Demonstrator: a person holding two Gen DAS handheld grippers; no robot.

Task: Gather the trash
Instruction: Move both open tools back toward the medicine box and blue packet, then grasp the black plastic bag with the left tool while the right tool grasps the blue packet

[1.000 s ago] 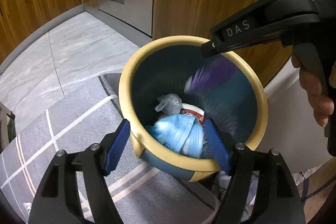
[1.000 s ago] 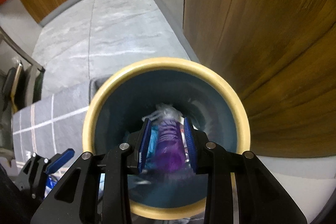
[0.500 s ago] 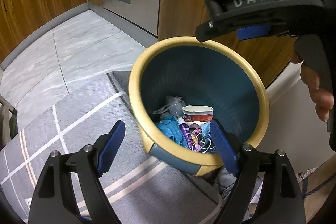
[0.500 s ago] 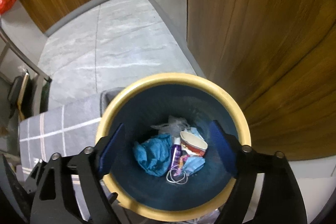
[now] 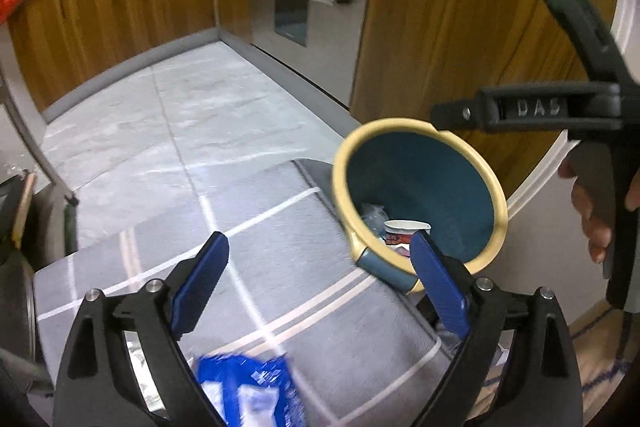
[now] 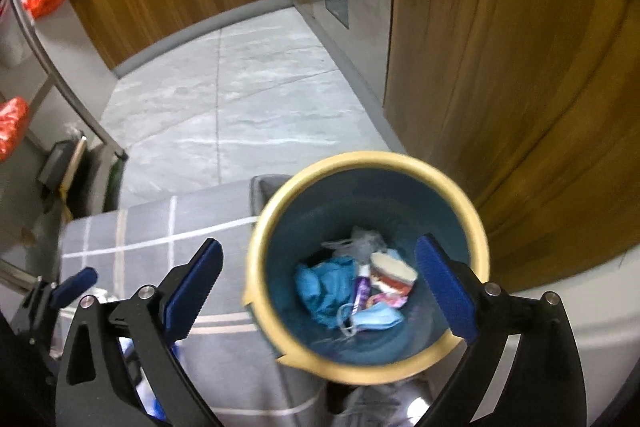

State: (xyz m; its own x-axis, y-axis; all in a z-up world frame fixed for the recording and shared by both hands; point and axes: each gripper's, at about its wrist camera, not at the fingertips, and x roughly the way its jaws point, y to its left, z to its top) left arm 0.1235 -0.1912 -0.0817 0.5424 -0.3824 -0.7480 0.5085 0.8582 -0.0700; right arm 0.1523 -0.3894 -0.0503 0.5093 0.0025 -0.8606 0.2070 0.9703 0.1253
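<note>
While both jaws have just been opening, left claw and right claw sit spread, empty; purple tube lies in bin, lower centre.

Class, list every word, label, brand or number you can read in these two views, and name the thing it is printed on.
"DAS": on the black body of the right gripper, seen from the left wrist.
Paper cup in the bin: red print, too blurred to read.
Blue wrapper on the mat: white marks, too blurred to read.
</note>
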